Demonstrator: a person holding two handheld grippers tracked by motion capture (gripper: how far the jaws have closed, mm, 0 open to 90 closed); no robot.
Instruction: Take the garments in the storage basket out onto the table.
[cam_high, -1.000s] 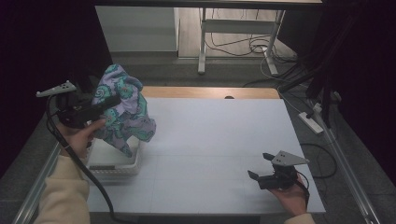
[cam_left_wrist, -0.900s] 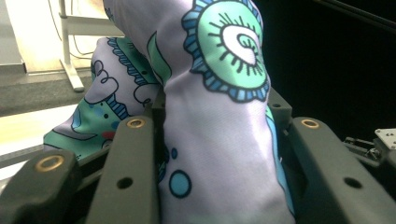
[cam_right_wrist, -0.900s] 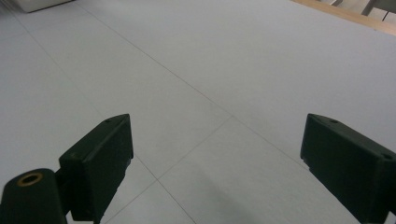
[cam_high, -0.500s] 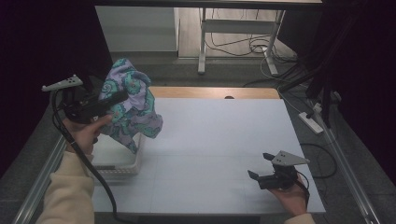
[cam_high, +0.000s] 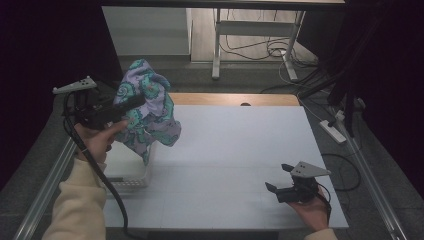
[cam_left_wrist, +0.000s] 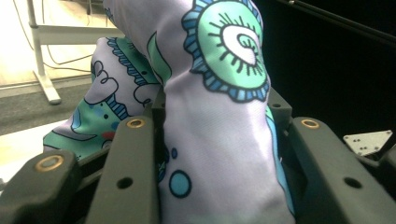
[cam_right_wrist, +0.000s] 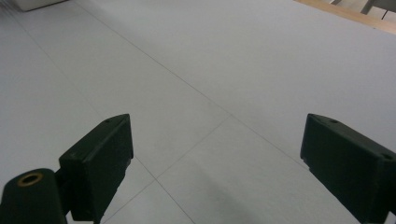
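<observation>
A lavender cloth (cam_high: 149, 116) printed with teal and green swirls hangs bunched above the left side of the white table (cam_high: 240, 150). My left gripper (cam_high: 131, 104) is shut on it and held in the air by a hand in a cream sleeve. In the left gripper view the cloth (cam_left_wrist: 219, 116) fills the space between the jaws of the left gripper (cam_left_wrist: 217, 154) and hides what lies beyond. My right gripper (cam_high: 279, 179) rests low at the table's front right. In the right gripper view, the right gripper (cam_right_wrist: 217, 154) is open over bare tabletop.
A white bin (cam_high: 126, 172) sits at the table's left edge, below the hanging cloth; its corner (cam_right_wrist: 32, 3) shows far off. A wooden strip (cam_high: 235, 99) runs along the far edge. A power strip (cam_high: 334, 131) and cables lie on the floor to the right.
My left gripper has lifted the cloth up and a little to the right, away from the bin. The right gripper has stayed where it was.
</observation>
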